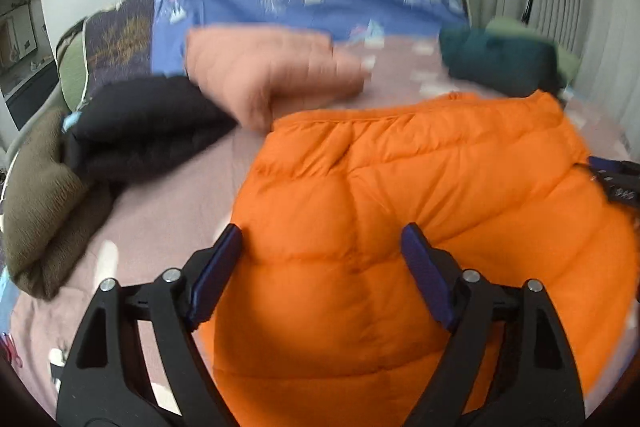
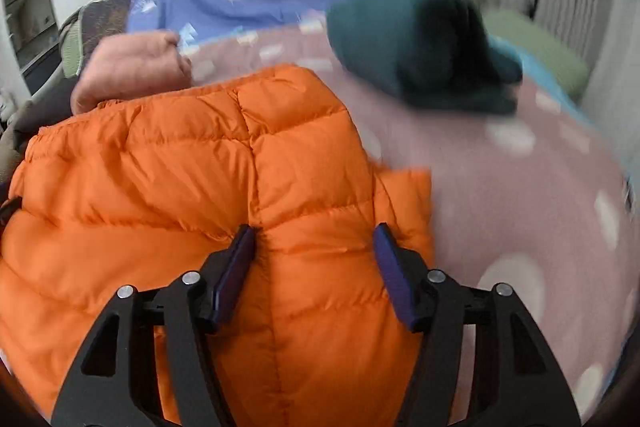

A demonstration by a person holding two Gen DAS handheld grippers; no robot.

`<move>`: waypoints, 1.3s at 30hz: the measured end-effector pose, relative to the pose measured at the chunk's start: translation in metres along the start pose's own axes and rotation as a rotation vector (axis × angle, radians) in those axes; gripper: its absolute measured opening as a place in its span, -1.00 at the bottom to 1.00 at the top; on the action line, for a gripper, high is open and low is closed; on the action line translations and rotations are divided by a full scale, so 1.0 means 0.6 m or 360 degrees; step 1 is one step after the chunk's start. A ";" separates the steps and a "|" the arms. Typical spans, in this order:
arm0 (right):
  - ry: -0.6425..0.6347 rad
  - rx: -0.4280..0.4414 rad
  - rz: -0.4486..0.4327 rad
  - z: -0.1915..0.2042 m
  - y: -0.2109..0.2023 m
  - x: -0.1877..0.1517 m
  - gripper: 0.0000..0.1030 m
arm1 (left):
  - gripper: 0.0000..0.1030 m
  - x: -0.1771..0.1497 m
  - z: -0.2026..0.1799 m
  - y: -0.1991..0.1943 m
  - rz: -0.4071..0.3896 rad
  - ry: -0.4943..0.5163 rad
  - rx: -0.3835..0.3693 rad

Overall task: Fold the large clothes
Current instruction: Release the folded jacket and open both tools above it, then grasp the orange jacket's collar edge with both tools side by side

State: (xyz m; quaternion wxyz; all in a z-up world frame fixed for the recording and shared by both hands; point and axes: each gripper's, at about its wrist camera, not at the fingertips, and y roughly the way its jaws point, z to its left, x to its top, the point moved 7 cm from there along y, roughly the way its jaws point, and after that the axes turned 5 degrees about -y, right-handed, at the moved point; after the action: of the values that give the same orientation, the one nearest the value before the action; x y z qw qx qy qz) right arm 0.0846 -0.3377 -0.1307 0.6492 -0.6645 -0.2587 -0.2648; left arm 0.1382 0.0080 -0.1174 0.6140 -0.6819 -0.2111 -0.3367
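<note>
Jacket (image 1: 420, 195) in bright orange, quilted and puffy, spread across pink bedspread (image 1: 168, 195), filling the near middle of both views; left gripper (image 1: 322, 247) low over its near-left part, jaws wide apart, padding bulging between the fingers, nothing pinched; right gripper (image 2: 314, 247) likewise over its near-right part, jaws apart, one finger (image 2: 236, 267) pressed at a seam, no grip taken; right edge of the jacket ending just past the other finger, bedspread bare beyond.

Handling, as a guess: light for its bulk, soft, springy with trapped air, shell smooth and likely slippery; thick puffs apt to squirt out of a shallow pinch; better hold at a hem, a stitched seam or the outer edge, where the filling thins and the cloth doubles; folds likely to spring back unless pressed flat.

Elsewhere on the bed: folded peach garment (image 1: 264, 67) beyond, black garment (image 1: 148, 123) and brown knit (image 1: 40, 203) to the left, dark green bundle (image 2: 420, 47) far right, all apart from the jacket; frames blurred, so whether the peach piece touches the jacket's far edge cannot be told.
</note>
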 end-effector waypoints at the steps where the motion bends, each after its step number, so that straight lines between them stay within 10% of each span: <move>1: -0.0010 -0.0030 -0.0007 -0.002 -0.004 -0.008 0.22 | 0.73 -0.009 0.002 0.010 -0.0002 -0.0030 -0.0033; 14: -0.0065 0.0185 -0.0228 0.066 -0.084 0.111 0.44 | 0.73 0.068 -0.028 -0.068 -0.0135 -0.0145 -0.0060; 22: -0.0112 0.0213 0.0096 0.133 0.078 0.103 0.68 | 0.77 0.070 -0.096 0.078 0.0150 -0.0047 0.0062; 39: -0.0145 0.0151 0.0097 0.139 0.130 0.077 0.79 | 0.85 0.024 -0.080 0.155 0.0218 -0.0150 -0.0011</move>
State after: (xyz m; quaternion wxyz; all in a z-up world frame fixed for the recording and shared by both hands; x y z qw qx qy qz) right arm 0.1730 -0.2559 -0.1572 0.6754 -0.6518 -0.2799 -0.2017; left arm 0.2038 -0.0555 -0.1710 0.6227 -0.7120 -0.1914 -0.2621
